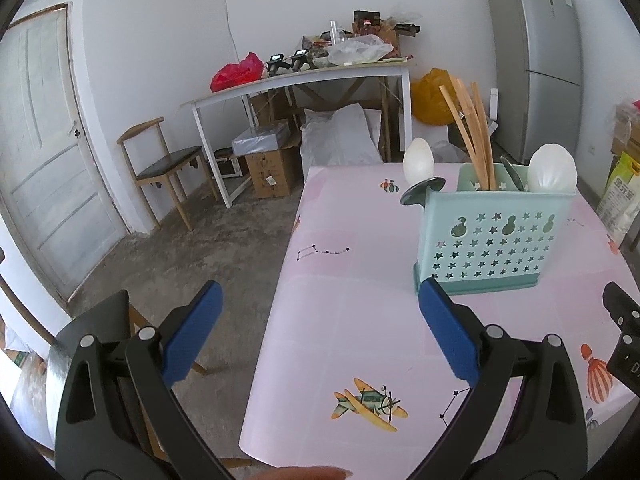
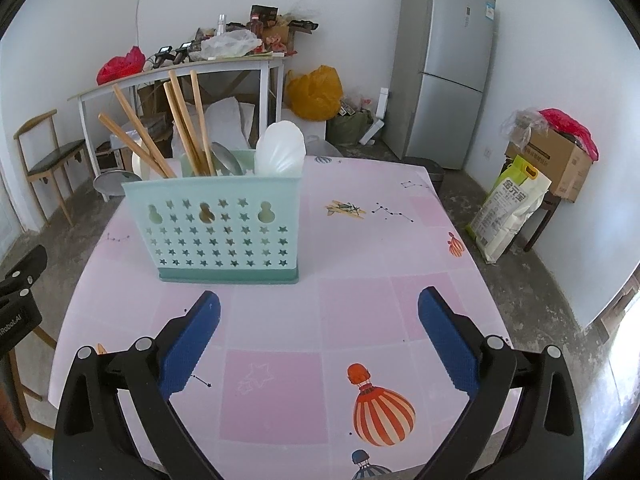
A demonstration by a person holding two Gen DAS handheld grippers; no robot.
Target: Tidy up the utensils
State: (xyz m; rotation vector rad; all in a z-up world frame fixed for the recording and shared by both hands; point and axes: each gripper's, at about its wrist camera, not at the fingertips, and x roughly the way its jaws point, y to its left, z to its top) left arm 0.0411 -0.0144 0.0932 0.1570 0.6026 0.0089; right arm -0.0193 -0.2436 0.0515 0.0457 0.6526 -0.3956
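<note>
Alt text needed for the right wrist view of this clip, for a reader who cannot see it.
A mint-green utensil caddy with star cutouts stands on a pink patterned tablecloth, holding wooden chopsticks, metal spoons and a white plastic spoon. The open right claw hovers empty in front of it; a grey fridge stands behind.

Little text is legible. On the rice bag [image 2: 507, 210], stood on the floor at the right, large dark Chinese characters are seen on a green-yellow panel; approx. "金元宝", not certain. Same bag [image 1: 621, 200] is seen at the right edge of the left wrist view, w/ the same characters. Fine print below is too small to be read. On the left gripper's body [image 2: 18, 312], white lettering "Robot.AI" is made out, first part cut off. On the right gripper's body [image 1: 626, 354], only "D" is seen. Fridge [image 2: 448, 64] label & display: unreadable. Cardboard box [image 2: 554, 162] print: blurred.
</note>
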